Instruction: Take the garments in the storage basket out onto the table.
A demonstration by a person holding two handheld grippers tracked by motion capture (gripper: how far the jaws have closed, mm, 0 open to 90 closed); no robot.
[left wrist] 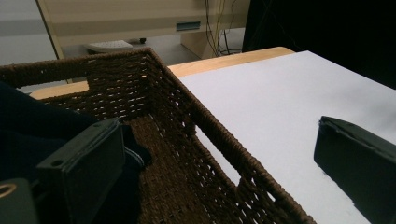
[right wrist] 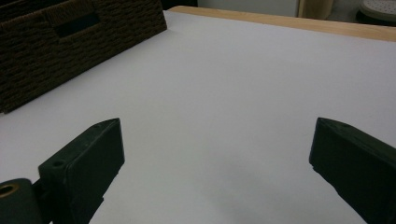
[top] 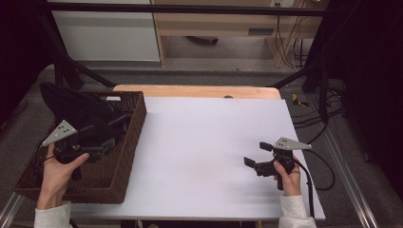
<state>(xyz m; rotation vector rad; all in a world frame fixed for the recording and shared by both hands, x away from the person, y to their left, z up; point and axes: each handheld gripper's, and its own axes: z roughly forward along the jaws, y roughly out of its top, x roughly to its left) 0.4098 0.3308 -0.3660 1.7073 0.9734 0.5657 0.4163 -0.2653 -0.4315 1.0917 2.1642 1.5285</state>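
Scene: We work at a white table (top: 204, 156) with a brown woven basket (top: 128, 142) at its left edge.
Left gripper (top: 102, 137): We hold it over the basket, jaws spread wide; in the left gripper view one jaw sits inside the basket wall, the other out over the white top, with the wall running between them.
Dark garment (top: 71, 107): It lies heaped in the basket, just beside and behind the inner jaw; we cannot tell whether that jaw touches the cloth, the fabric being black on black.
Right gripper (top: 255, 154): It hovers low over the bare table, jaws wide apart, nothing between them.
Progress: We judge the garment still to be lifted out; no grasp made, and the tabletop ahead of the right jaws awaits it.
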